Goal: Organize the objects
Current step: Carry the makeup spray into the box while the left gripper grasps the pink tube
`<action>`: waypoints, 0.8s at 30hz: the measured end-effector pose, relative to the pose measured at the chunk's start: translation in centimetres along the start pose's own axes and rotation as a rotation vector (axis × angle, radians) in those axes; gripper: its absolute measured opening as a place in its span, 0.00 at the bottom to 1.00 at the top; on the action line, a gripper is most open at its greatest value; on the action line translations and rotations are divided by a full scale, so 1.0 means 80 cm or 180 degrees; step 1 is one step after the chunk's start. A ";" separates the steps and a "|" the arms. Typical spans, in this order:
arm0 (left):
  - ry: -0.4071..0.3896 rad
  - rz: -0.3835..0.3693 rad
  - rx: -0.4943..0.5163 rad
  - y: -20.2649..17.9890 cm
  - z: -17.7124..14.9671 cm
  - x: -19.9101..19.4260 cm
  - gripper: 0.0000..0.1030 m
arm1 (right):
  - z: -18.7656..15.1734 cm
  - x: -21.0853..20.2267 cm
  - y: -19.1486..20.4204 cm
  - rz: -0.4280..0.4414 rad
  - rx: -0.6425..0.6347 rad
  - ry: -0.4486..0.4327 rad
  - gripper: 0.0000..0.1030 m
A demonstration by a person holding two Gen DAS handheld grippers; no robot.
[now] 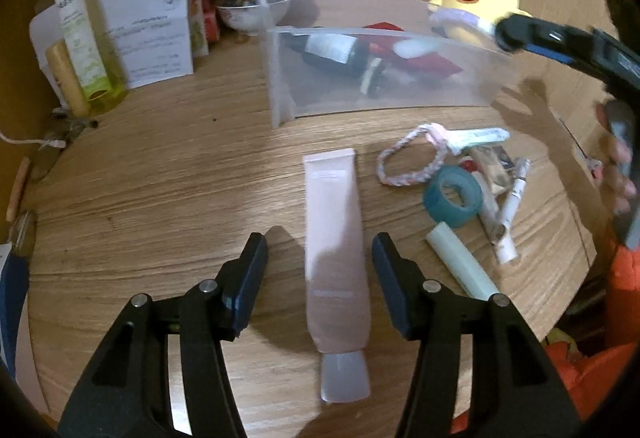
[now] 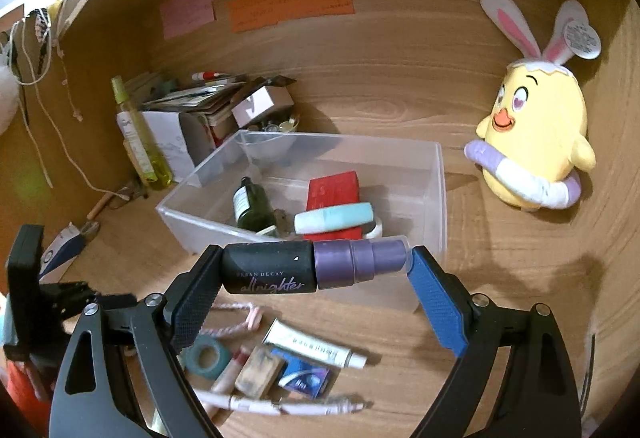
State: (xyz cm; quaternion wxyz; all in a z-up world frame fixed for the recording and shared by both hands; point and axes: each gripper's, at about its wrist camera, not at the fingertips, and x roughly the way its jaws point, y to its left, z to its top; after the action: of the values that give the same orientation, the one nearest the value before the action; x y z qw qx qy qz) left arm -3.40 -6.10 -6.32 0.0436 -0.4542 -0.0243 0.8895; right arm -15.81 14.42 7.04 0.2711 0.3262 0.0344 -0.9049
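A pale pink tube [image 1: 333,198] lies flat on the wooden desk, cap end toward the camera. My left gripper [image 1: 320,238] is open and straddles the tube low over the desk, with neither pad touching it. My right gripper [image 2: 316,258] is shut on a black spray bottle with a purple cap [image 2: 272,270], held lengthwise between the pads. It hovers just in front of a clear plastic bin [image 2: 438,198]. The bin [image 1: 280,86] holds a dark green bottle [image 2: 252,206], a red box [image 2: 332,190] and a white and teal case [image 2: 334,218].
Loose items lie right of the tube: a braided bracelet [image 1: 412,154], a teal tape roll [image 1: 452,198], a pale green stick [image 1: 460,262] and small tubes. A yellow plush chick [image 2: 532,142] stands right of the bin. Boxes, papers and a green spray bottle [image 1: 80,38] crowd the back left.
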 end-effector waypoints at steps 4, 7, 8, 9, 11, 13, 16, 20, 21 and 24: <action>-0.0057 0.0180 0.0178 -0.013 -0.008 -0.002 0.41 | 0.018 0.018 -0.002 -0.0071 -0.0044 0.0060 0.87; -0.0098 0.0192 0.0172 -0.013 -0.008 -0.003 0.28 | 0.034 0.035 -0.002 -0.0129 -0.0074 0.0121 0.87; -0.0117 0.0206 0.0153 -0.012 -0.008 -0.002 0.28 | 0.040 0.042 -0.001 -0.0142 -0.0088 0.0151 0.87; -0.0151 0.0233 0.0111 -0.009 -0.009 -0.002 0.28 | 0.044 0.049 -0.001 -0.0149 -0.0092 0.0183 0.87; -0.0185 0.0279 0.0054 -0.003 -0.008 -0.002 0.28 | 0.051 0.062 0.001 -0.0161 -0.0109 0.0256 0.87; -0.0253 0.0274 -0.0028 0.004 -0.009 -0.008 0.28 | 0.056 0.079 0.004 -0.0191 -0.0152 0.0356 0.87; -0.0363 0.0271 -0.0136 0.014 -0.010 -0.022 0.26 | 0.058 0.099 0.008 -0.0235 -0.0228 0.0474 0.87; -0.0446 0.0167 -0.0296 0.030 -0.004 -0.037 0.05 | 0.059 0.125 0.011 -0.0261 -0.0273 0.0624 0.87; -0.0494 0.0150 -0.0344 0.034 -0.002 -0.041 0.05 | 0.058 0.131 0.011 -0.0269 -0.0274 0.0652 0.87; -0.0556 0.0098 -0.0402 0.040 0.005 -0.045 0.05 | 0.059 0.143 0.013 -0.0291 -0.0289 0.0706 0.87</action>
State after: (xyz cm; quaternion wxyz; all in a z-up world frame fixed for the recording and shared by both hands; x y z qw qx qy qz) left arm -1.81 -9.64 -3.49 -0.0011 -0.3771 -0.0770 0.9230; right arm -25.28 7.03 3.92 0.2386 0.4098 0.1201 -0.8722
